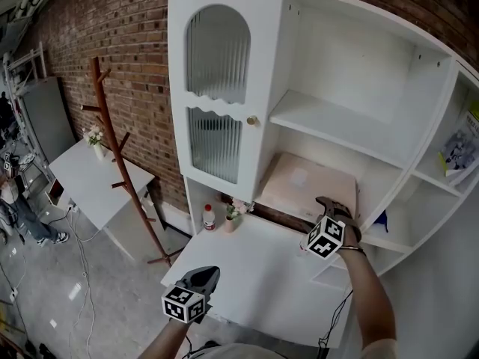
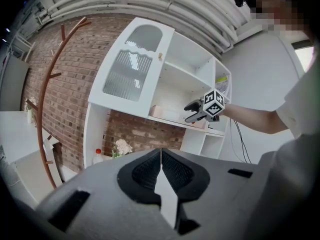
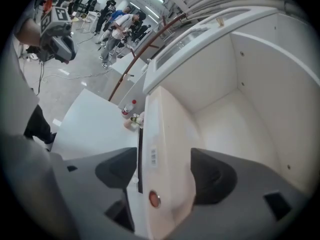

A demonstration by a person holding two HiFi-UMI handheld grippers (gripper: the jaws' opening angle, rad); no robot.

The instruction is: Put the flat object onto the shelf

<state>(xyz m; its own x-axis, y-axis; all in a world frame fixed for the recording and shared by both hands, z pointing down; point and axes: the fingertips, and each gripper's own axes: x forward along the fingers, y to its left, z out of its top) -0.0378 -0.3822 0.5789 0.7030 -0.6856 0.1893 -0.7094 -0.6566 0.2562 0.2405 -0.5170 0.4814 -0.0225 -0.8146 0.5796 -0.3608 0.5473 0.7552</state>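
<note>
A flat, pale pink-beige box (image 1: 307,185) lies slanted in the cabinet's lower open compartment, its near edge jutting past the shelf (image 1: 329,122) front. My right gripper (image 1: 333,206) is at the box's near right corner. In the right gripper view the box edge (image 3: 170,149) fills the gap, with a jaw against each face of it, so the right gripper (image 3: 164,166) is shut on it. My left gripper (image 1: 206,274) hangs low over the table's front left, shut and holding nothing, its jaws (image 2: 161,151) pressed together. The left gripper view shows the right gripper (image 2: 192,108) at the box (image 2: 167,114).
A white table (image 1: 262,275) stands before the cabinet, with a red-capped bottle (image 1: 209,217) and a small flower vase (image 1: 232,217) at its back. The ribbed glass door (image 1: 217,88) is to the left. A wooden coat rack (image 1: 120,152) and another table (image 1: 90,178) stand further left. Books (image 1: 460,152) sit on the right.
</note>
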